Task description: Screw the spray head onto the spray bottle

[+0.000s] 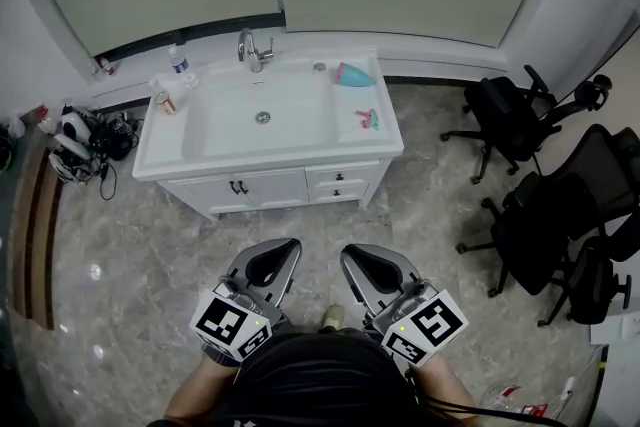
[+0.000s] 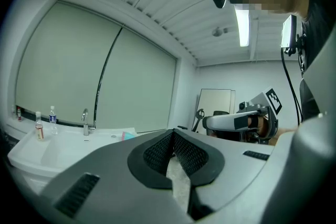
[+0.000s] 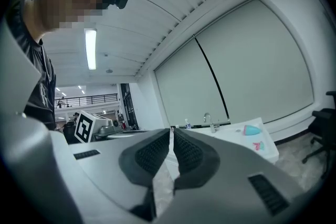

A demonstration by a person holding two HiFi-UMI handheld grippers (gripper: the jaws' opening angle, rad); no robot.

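Head view has the left gripper (image 1: pixel 287 247) and right gripper (image 1: pixel 352 253) both pinched shut and empty, well short of the vanity (image 1: pixel 160 150), so step in first: what looks like the teal spray bottle (image 1: pixel 352 74) lies at its right rear corner, the pink spray head (image 1: pixel 366 119) nearer the front.

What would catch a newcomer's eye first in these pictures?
The white sink cabinet stands mid-frame in the head view, with a teal spray bottle and a small pink spray head on its right-hand ledge. Low in the same view, the left gripper and right gripper sit side by side above the marble floor, both shut and empty. Black office chairs crowd the right edge.
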